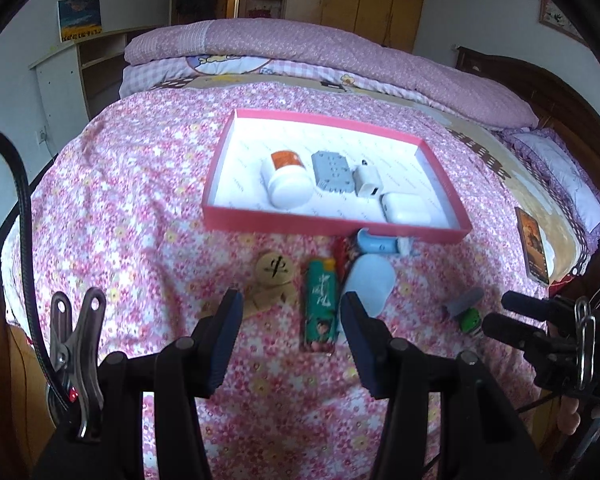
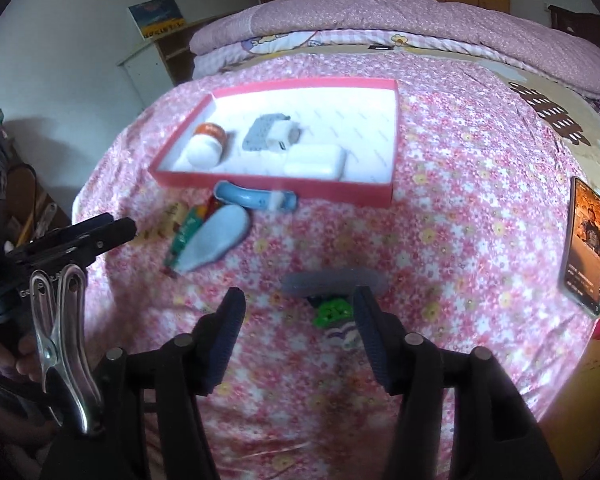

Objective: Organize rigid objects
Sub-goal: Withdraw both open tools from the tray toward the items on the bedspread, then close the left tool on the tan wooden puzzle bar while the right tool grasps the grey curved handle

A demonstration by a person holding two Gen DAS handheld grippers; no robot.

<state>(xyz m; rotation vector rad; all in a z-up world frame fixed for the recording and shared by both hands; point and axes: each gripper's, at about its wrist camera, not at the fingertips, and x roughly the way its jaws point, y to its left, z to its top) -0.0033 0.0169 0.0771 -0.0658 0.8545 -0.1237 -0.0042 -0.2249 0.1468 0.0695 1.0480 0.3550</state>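
In your left wrist view, the left gripper (image 1: 292, 312) is spread wide and holds nothing. Between its fingers, a little ahead, the green lighter (image 1: 320, 306) lies along the flowered bedcover (image 1: 132, 200). Just to the right of the lighter there is the pale blue oval case (image 1: 370, 282), and to the left the round wooden piece (image 1: 273, 269). Farther ahead stands the pink tray (image 1: 320, 224), which already holds the white bottle (image 1: 286, 178), the grey block (image 1: 330, 170), the white charger (image 1: 367, 180) and the white case (image 1: 406, 208). A blue handled thing (image 1: 380, 244) lies against the near wall of the tray. The lighter looks light, stiff and a bit slippery, so I think you should take it across its narrow sides near the middle. The bed is soft, so it may sink when you press.

In your right wrist view, the right gripper (image 2: 298, 320) is also spread and empty. The small green toy (image 2: 334, 312) lies between its fingers, close to the right one, with a grey flat part (image 2: 332, 282) just ahead of it. This part is blurred, and I cannot tell if it belongs to the toy. The toy looks light and hard, with an uneven shape; I would close on its green body. Far to the right lies a phone (image 2: 586, 240).
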